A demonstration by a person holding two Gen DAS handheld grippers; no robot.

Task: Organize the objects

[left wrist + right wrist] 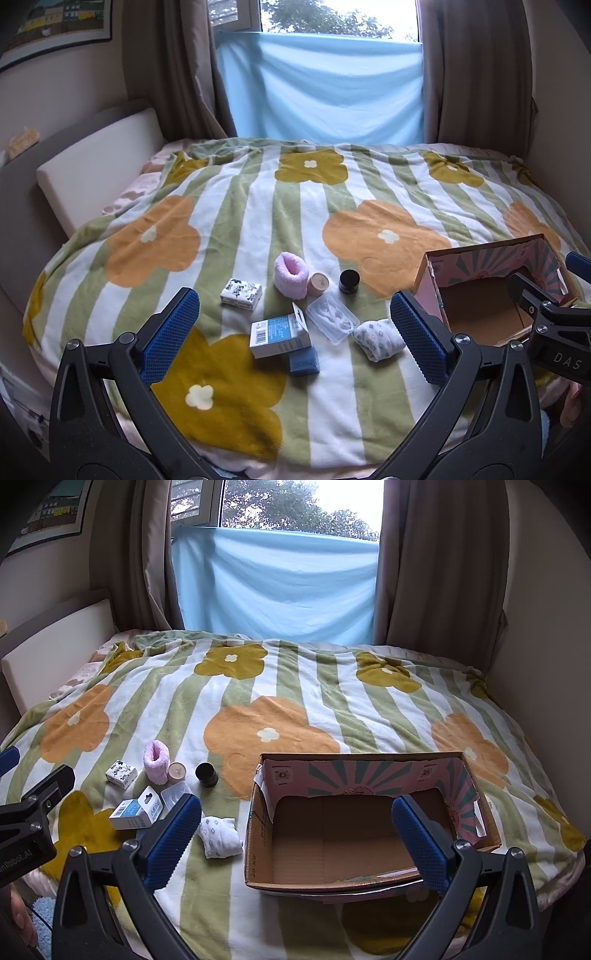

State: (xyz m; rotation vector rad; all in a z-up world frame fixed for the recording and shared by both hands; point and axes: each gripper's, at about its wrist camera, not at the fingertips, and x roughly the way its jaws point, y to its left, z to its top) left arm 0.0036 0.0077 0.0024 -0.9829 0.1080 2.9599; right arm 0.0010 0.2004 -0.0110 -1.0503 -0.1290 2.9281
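Observation:
Small items lie on a flowered blanket: a pink rolled sock [290, 274] [157, 757], a beige jar [318, 283], a black jar [348, 281] [206, 774], a patterned white box [241, 293], a white and blue carton [279, 335] [136, 813] on a blue box [303, 362], a clear plastic case [332, 319], and a white patterned sock [377, 339] [219, 836]. An open, empty cardboard box [255, 834] [432, 284] stands at the right. My left gripper [295, 336] is open above the items. My right gripper [295, 842] is open over the box.
The bed fills the view; a white headboard panel [99, 166] is at the left. A window with a blue cloth [325, 88] and brown curtains is behind. The right gripper shows at the left wrist view's right edge [546, 314].

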